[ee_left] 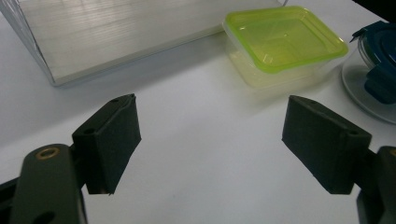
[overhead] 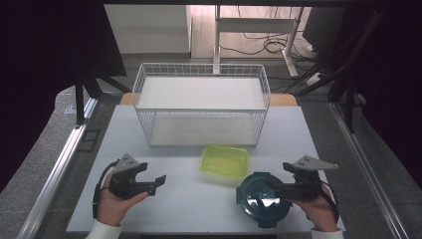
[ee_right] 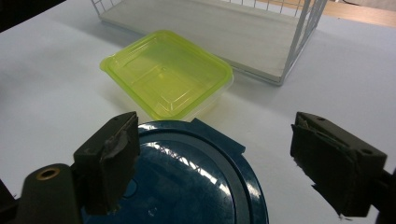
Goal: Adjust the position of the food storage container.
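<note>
Left tongs (overhead: 160, 180) released, jaws wide apart with nothing between them, low over the white counter (overhead: 189, 199) at about 8 o'clock. Right tongs (overhead: 272, 186) released too, hovering over the round container with the dark blue clip-on lid (overhead: 259, 196) at 5 o'clock; whether touching it, cannot tell. Just beside that, at 11 o'clock from it, the rectangular clear plastic box with the yellow-green lid (overhead: 225, 160). Beyond, at 12 o'clock, a white wire rack with two shelves (overhead: 201, 102).
</note>
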{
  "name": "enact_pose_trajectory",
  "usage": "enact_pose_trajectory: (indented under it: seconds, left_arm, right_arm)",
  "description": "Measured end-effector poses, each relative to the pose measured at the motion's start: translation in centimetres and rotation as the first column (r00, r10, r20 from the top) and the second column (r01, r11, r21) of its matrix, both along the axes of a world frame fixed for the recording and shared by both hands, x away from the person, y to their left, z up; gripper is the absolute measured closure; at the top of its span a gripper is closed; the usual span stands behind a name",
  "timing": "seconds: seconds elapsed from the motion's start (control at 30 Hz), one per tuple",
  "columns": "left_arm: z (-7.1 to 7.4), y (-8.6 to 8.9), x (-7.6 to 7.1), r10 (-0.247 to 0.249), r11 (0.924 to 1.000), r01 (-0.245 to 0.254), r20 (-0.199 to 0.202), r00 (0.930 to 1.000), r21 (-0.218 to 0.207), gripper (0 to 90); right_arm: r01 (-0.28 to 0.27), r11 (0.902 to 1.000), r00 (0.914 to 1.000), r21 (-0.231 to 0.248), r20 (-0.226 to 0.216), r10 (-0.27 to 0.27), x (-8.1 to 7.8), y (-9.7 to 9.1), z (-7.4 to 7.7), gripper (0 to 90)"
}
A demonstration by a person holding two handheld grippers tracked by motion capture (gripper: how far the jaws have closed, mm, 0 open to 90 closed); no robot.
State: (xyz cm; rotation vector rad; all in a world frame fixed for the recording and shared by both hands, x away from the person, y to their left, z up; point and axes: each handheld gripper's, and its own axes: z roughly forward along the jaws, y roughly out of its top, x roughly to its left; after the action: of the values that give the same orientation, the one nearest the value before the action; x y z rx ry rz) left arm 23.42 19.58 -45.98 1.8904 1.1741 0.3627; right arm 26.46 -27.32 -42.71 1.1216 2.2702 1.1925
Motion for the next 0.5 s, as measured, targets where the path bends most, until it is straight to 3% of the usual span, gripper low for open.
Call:
enact_pose_trajectory:
  seconds: [0.5]
  left_arm:
    - [-0.16, 0.48, -0.11, 0.021, 0.9998, -0.021, -0.017, 0.9996, 0.002, 18.3]
  right_arm:
    - [0.027, 0.9996, 0.9995, -0.007, -0.018, -0.027, 0.45, -0.55, -0.27, 22.3]
